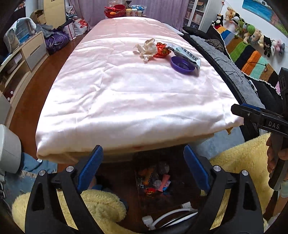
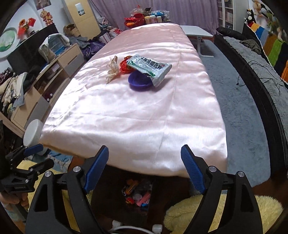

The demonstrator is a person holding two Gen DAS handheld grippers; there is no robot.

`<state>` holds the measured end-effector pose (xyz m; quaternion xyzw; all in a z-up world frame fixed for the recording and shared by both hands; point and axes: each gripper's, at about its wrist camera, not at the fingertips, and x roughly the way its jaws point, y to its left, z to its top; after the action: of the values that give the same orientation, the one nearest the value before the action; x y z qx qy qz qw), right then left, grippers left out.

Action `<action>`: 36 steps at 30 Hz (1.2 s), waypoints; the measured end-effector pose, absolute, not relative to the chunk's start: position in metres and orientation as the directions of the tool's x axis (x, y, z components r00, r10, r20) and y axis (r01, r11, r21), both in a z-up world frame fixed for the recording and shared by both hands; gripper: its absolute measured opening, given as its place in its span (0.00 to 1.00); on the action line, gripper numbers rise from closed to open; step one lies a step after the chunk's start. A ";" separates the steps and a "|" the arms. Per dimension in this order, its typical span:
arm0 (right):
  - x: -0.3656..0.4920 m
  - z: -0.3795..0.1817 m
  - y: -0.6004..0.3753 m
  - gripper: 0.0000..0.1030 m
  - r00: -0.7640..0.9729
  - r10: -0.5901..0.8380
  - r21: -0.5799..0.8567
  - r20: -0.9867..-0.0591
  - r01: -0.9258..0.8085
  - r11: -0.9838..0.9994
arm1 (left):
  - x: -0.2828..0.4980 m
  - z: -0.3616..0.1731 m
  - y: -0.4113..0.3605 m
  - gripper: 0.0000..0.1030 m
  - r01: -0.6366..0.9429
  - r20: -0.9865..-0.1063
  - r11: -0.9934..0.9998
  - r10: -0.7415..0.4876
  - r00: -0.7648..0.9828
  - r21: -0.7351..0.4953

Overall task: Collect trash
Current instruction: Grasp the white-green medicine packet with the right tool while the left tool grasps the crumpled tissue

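Observation:
On the pink-covered table (image 1: 126, 93) (image 2: 135, 117) lies a cluster of trash: a crumpled white tissue (image 1: 146, 49) (image 2: 112, 69), a red foil wrapper (image 1: 162, 50) (image 2: 126, 66), and a silver-green packet (image 1: 187, 56) (image 2: 149, 67) resting on a purple bowl (image 1: 181, 65) (image 2: 139, 81). My left gripper (image 1: 144, 172) is open and empty, below the table's near edge. My right gripper (image 2: 144, 172) is open and empty, also at the near edge. Both are far from the trash. A bin with wrappers (image 1: 154, 181) (image 2: 136, 194) sits under the table.
Yellow fluffy rugs (image 1: 86, 203) (image 2: 207, 212) lie on the floor. A low cabinet (image 1: 27, 52) stands left, a dark sofa with a striped blanket (image 1: 248, 55) right. Red bowl and bottles (image 1: 124, 10) stand at the table's far end. A grey carpet (image 2: 237, 108) runs along the right.

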<state>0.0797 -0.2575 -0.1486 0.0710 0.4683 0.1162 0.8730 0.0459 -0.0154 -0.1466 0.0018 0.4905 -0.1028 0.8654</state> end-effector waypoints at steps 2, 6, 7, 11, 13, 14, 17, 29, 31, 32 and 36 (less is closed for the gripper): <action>0.089 -0.144 -0.258 0.88 0.546 0.258 0.220 -0.797 -0.136 0.966 | 0.058 -0.140 -0.015 0.86 0.179 -0.845 0.980 -0.169 0.508 -0.088; 0.108 -0.138 -0.258 0.88 0.556 0.251 0.209 -0.793 -0.139 0.968 | 0.082 -0.130 -0.019 0.87 0.187 -0.836 0.980 -0.158 0.525 -0.068; 0.114 -0.137 -0.258 0.88 0.557 0.246 0.204 -0.793 -0.139 0.969 | 0.089 -0.127 -0.021 0.87 0.189 -0.835 0.980 -0.155 0.527 -0.063; 0.138 -0.134 -0.257 0.88 0.568 0.231 0.183 -0.790 -0.141 0.973 | 0.117 -0.121 -0.022 0.87 0.193 -0.830 0.980 -0.147 0.539 -0.049; 0.150 -0.135 -0.256 0.88 0.571 0.222 0.171 -0.790 -0.142 0.975 | 0.132 -0.120 -0.023 0.87 0.189 -0.829 0.981 -0.140 0.542 -0.042; 0.156 -0.136 -0.255 0.88 0.572 0.224 0.170 -0.789 -0.147 0.974 | 0.139 -0.119 -0.023 0.87 0.188 -0.828 0.981 -0.138 0.544 -0.040; 0.175 -0.139 -0.249 0.88 0.571 0.227 0.159 -0.789 -0.166 0.973 | 0.163 -0.121 -0.025 0.87 0.187 -0.830 0.981 -0.143 0.538 -0.047; 0.247 -0.150 -0.227 0.88 0.576 0.186 0.057 -0.796 -0.234 0.970 | 0.259 -0.145 -0.044 0.73 0.210 -0.856 0.973 -0.184 0.483 -0.091; 0.254 -0.153 -0.225 0.88 0.571 0.191 0.055 -0.798 -0.247 0.967 | 0.272 -0.153 -0.051 0.70 0.223 -0.864 0.971 -0.188 0.468 -0.091; 0.257 -0.155 -0.223 0.88 0.570 0.191 0.052 -0.799 -0.252 0.966 | 0.277 -0.157 -0.054 0.67 0.230 -0.868 0.969 -0.192 0.459 -0.093; 0.267 -0.161 -0.222 0.87 0.557 0.193 0.050 -0.807 -0.262 0.964 | 0.294 -0.174 -0.065 0.58 0.248 -0.882 0.964 -0.197 0.428 -0.095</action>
<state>0.2666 -0.2219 -0.1614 -0.0378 0.4524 0.1291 0.8816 0.2943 -0.0645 -0.1743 0.0247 0.5183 -0.1316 0.8447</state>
